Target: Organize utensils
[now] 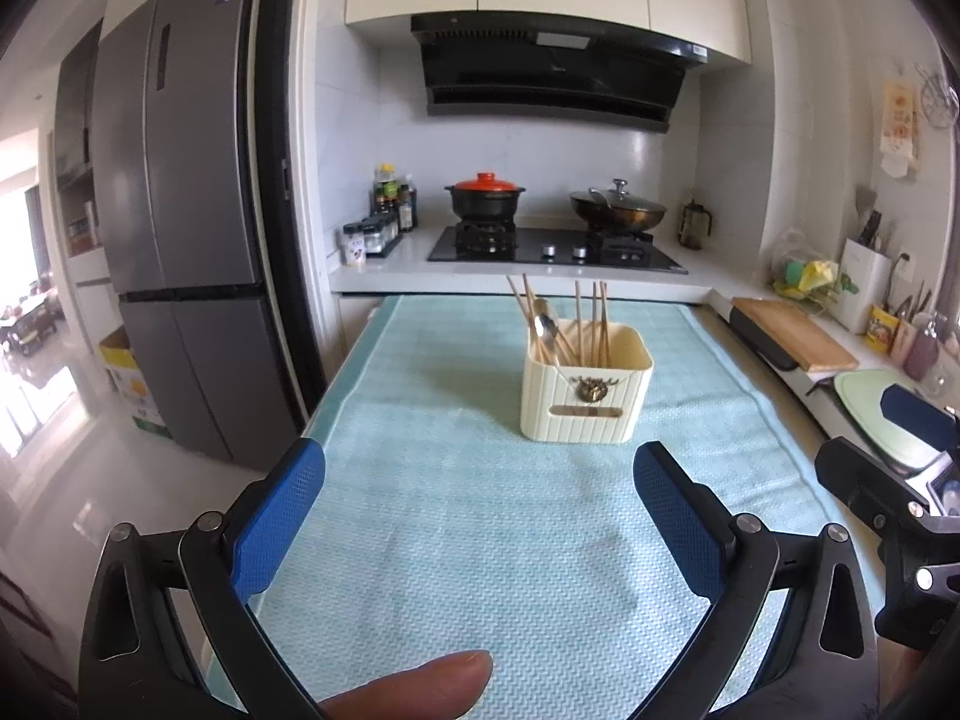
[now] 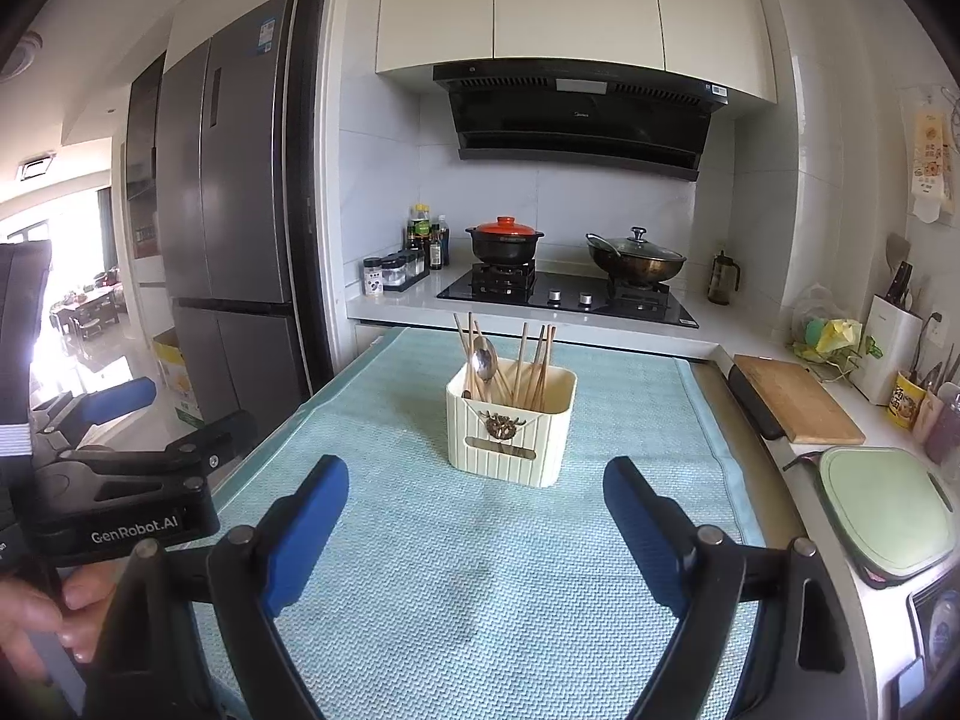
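Cream utensil holder with upright chopsticks and spoon stands ahead on the table, about equally near both wide-open, empty tools, left tool and right tool.

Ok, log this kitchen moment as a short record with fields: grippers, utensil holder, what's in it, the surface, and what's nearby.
left gripper: open, holding nothing, above the mat
right gripper: open, holding nothing, above the mat
utensil holder: cream ribbed box, upright on the mat, ahead of both grippers
contents: wooden chopsticks standing up, metal spoon bowl-up on the left side
surface: light blue textured mat
loose utensils on mat: none visible
nearby: wooden cutting board and green board on the counter to the right
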{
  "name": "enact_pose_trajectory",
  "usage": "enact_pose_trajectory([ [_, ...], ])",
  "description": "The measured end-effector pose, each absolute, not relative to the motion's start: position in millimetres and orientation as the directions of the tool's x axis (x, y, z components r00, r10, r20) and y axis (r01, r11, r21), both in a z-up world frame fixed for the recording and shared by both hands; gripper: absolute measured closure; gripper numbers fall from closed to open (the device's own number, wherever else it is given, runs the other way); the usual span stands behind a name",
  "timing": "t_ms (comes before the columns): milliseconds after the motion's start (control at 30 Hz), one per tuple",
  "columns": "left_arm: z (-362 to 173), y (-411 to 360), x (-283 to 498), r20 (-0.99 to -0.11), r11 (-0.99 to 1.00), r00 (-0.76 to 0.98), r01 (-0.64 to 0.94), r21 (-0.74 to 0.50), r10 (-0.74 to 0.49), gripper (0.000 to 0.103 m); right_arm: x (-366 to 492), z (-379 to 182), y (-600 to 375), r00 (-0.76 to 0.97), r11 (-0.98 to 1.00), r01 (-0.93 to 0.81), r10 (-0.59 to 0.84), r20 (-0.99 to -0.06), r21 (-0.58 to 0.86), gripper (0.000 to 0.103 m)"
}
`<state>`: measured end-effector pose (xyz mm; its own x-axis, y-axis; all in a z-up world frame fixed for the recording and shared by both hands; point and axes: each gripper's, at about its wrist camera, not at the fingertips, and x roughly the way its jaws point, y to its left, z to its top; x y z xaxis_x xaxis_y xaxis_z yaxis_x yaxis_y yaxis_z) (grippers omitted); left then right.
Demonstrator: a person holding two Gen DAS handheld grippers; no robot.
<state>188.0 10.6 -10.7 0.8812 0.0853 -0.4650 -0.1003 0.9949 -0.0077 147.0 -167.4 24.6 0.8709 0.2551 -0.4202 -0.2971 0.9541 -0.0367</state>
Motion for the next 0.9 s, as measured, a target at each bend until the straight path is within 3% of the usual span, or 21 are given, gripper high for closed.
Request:
enact_pose_trajectory([
  [900, -14.8, 8.2, 192.7, -0.484, 0.995, 0.871, -0.095, 0.002, 0.085, 0.001, 149.1, 25.2, -165.1, 0.864, 0.950, -0.310, 0.263, -0.428, -0.042, 0.014],
])
